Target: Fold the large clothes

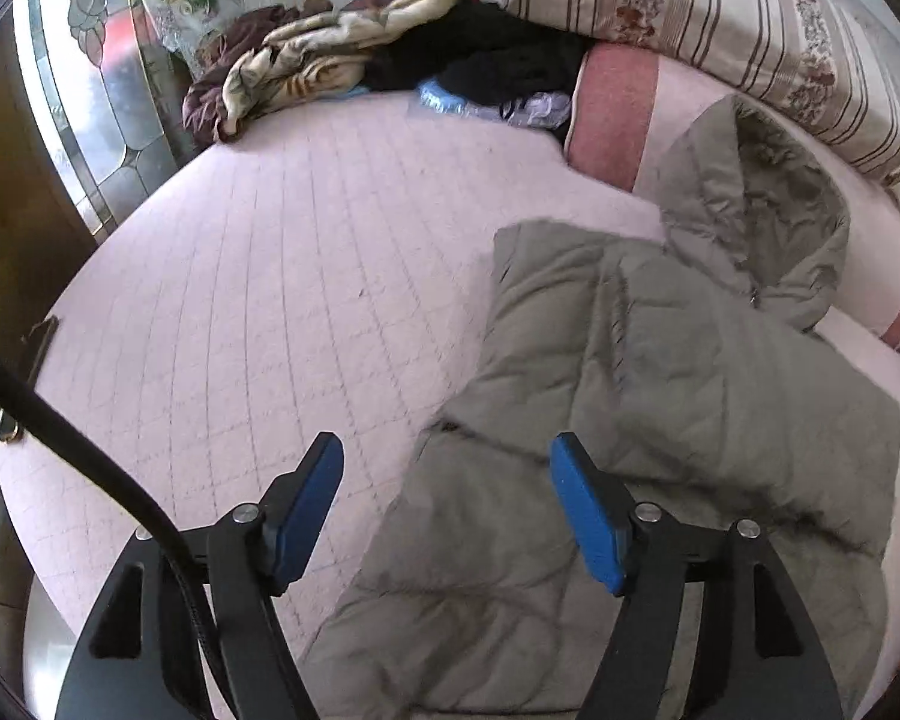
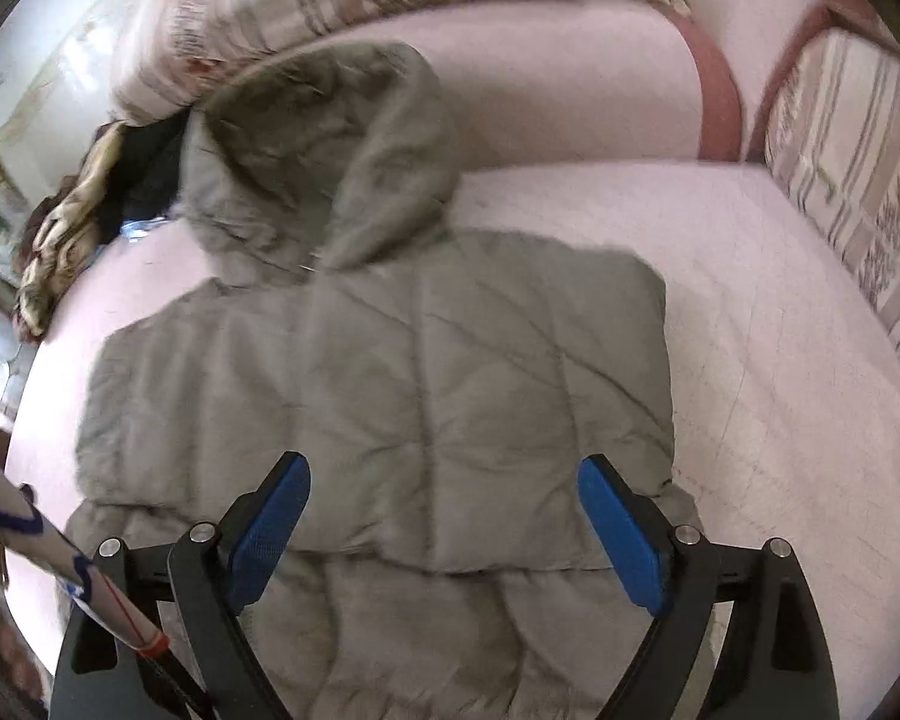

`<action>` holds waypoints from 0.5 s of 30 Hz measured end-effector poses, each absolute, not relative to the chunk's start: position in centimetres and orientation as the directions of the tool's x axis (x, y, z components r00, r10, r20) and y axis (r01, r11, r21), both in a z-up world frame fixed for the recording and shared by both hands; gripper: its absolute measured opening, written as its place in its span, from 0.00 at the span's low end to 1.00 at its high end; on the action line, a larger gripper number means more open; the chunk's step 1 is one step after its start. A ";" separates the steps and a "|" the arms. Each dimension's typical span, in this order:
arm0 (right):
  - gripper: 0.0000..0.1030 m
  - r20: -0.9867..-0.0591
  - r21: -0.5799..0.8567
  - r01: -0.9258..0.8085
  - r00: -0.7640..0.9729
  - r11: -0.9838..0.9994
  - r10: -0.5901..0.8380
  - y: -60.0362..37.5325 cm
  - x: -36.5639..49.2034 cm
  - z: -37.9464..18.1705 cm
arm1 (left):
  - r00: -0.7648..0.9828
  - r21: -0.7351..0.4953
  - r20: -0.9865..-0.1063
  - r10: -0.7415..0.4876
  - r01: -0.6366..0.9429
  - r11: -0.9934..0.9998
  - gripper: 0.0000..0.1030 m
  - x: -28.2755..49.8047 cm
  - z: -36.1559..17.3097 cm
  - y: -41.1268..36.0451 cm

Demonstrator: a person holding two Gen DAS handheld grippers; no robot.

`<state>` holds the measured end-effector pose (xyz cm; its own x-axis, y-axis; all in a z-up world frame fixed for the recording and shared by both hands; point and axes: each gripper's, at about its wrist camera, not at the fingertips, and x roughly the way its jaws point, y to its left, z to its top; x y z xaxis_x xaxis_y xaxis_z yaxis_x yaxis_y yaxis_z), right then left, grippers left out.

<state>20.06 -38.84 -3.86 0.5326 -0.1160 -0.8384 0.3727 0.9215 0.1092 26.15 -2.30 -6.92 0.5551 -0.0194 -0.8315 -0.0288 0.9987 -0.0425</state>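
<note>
A grey-green padded jacket (image 2: 390, 372) is lying spread on the pink quilted bed (image 1: 258, 276), its hood (image 2: 324, 150) pointing toward the pink bolster (image 2: 558, 90) and the striped pillows (image 1: 720, 24) at the far side. Its sleeves are lying folded in across the body, so the outline is looking roughly rectangular, and a lower section is lying nearer the cameras.

The left hand-held gripper (image 1: 447, 510) is hovering above the jacket's left edge with its jaws spread wide; its blue pads (image 1: 309, 516) are touching no fabric, one sitting over bare bedding and the other over the jacket. The right hand-held gripper (image 2: 444, 534) is hanging over the jacket's lower middle, likewise released, with nothing between its pads (image 2: 624, 534).

At the far corner of the bed, a crumpled brown-and-cream blanket (image 1: 294, 60) and some dark clothes (image 1: 486, 60) are lying in a heap, well apart from the jacket. A black cable (image 1: 90, 450) is crossing the left view.
</note>
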 end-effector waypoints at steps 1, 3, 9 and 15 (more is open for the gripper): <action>0.91 -0.836 0.106 0.359 0.538 0.927 -0.112 -38.0 20.5 -3.0 | 0.547 -0.043 -0.837 -0.024 -0.022 0.999 0.68 26.3 -7.5 -2.1; 0.91 -0.835 0.106 0.345 0.541 0.933 -0.105 -36.7 21.7 -1.9 | 0.542 -0.035 -0.840 -0.020 -0.018 0.999 0.68 26.8 -8.5 -2.1; 0.91 -0.826 0.102 0.349 0.552 0.932 -0.116 -34.5 29.1 0.0 | 0.595 -0.010 -0.804 0.012 -0.034 0.999 0.68 27.6 -10.3 0.1; 0.91 -0.798 0.185 0.406 0.594 0.895 -0.105 -34.6 40.8 1.5 | 0.550 -0.115 -0.832 -0.077 -0.034 0.993 0.68 29.5 -11.7 1.9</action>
<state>40.78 -34.56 1.49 0.5936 -0.1046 -0.7979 0.4059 0.8951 0.1846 29.53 1.86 -11.65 0.5501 -0.0775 -0.8315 -0.0341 0.9928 -0.1150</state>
